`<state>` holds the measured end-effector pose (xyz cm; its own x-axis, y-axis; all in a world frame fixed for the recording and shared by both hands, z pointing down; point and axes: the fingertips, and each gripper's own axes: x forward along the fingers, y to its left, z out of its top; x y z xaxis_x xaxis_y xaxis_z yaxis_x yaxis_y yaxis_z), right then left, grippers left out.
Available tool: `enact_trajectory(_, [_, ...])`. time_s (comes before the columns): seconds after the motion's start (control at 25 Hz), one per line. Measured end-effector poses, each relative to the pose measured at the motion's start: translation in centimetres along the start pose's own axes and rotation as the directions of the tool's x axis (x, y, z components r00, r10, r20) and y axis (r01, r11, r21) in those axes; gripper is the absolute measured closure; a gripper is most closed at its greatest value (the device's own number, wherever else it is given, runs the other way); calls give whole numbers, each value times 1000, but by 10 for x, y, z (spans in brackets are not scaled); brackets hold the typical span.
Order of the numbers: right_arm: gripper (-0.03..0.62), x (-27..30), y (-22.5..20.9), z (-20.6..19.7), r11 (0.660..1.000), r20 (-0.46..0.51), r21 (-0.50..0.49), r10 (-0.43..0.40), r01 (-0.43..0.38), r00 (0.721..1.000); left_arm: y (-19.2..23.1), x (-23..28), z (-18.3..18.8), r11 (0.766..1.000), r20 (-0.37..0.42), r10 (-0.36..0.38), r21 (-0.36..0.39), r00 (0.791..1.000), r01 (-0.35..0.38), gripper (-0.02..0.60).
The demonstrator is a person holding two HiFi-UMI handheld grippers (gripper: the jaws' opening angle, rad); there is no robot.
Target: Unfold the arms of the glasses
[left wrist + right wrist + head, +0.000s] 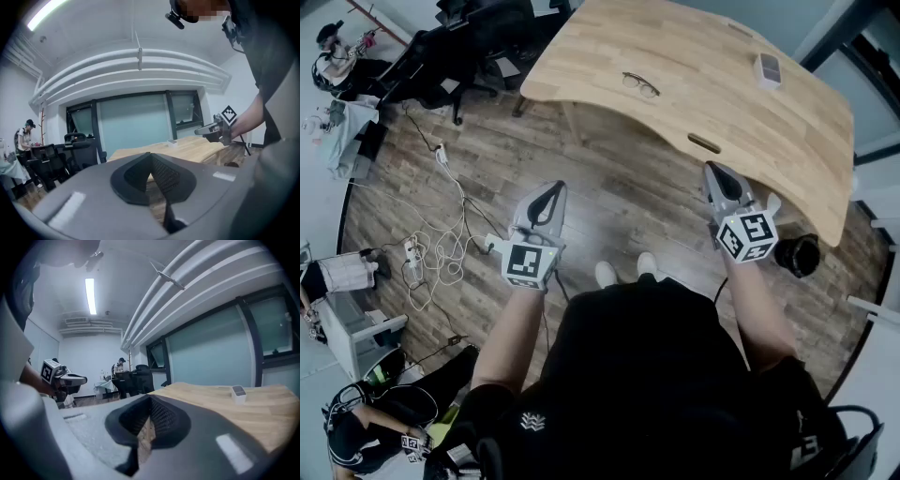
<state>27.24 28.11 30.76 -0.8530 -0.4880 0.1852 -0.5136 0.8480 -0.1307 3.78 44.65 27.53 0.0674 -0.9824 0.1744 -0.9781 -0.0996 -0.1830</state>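
Because nothing has yet been grasped, glasses [641, 84]: left lying on the counter [741, 103], in its left half and not far from the curved near-left edge; whether the arms are folded cannot be told at this size.
Step in hand: judged to be the approach, before any contact; unfolding is not yet begun.
Left tool [551, 192]: pads are pressed together with nothing between them; it is held over the floor [619, 187], short of the counter.
Right tool [719, 176]: pads are likewise pressed together and empty; it is held at the counter's near edge, well apart from the glasses.
Next move: both tools would need to be carried forward to the glasses and their pads spread. The frame would probably be steadied by one tool while an arm is swung out by the other, and a light pinch is judged wise on so thin a frame.
White box [767, 69]: set toward the counter's far right, well apart from the glasses.
Edges: the counter's near edge must be crossed, and a slot [704, 142] is cut just inside it. The glasses could be nudged toward the left edge.
Open room: bare wood is seen all round the glasses. Chairs [469, 37] and cables [441, 248] are kept off to the left, out of the path.
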Motion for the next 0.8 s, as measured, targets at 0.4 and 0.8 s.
enact_trajectory(0.4, [592,14,-32,-2,1000,32,-8,19,-18,999,-3,39,7,999,14,45,23,999,-45,575])
enact_trajectory(0.8, [592,90,-42,2,999,40,22,33,-34,999,71,87,-28,997,-31,41,-62,999,-43,575])
